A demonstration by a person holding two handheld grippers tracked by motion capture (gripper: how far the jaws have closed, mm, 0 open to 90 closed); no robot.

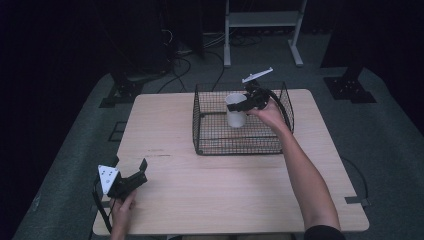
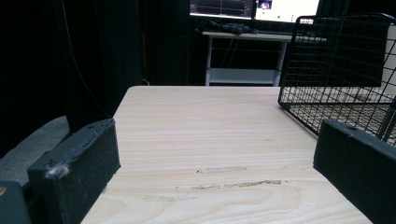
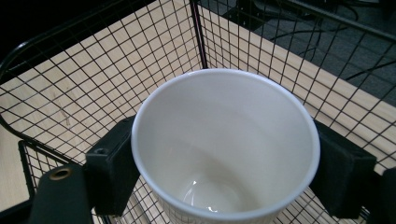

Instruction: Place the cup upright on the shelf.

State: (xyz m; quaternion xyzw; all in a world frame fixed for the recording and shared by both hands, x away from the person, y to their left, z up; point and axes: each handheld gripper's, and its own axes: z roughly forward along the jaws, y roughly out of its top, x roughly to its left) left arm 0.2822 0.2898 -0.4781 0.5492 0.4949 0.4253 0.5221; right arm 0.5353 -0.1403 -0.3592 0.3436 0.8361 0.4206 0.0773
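A white paper cup stands upright inside the black wire basket at the far middle of the table. My right gripper reaches into the basket from the right, and its jaws press on both sides of the cup just below the rim. The cup looks empty inside. My left gripper rests near the table's front left corner, open, with only bare tabletop between its fingers. The basket's near corner shows to its right.
The light wooden table has faint scuff marks near its middle. Behind it, on the grey floor, are cables and a white shelf frame. Black stand bases sit at both far corners.
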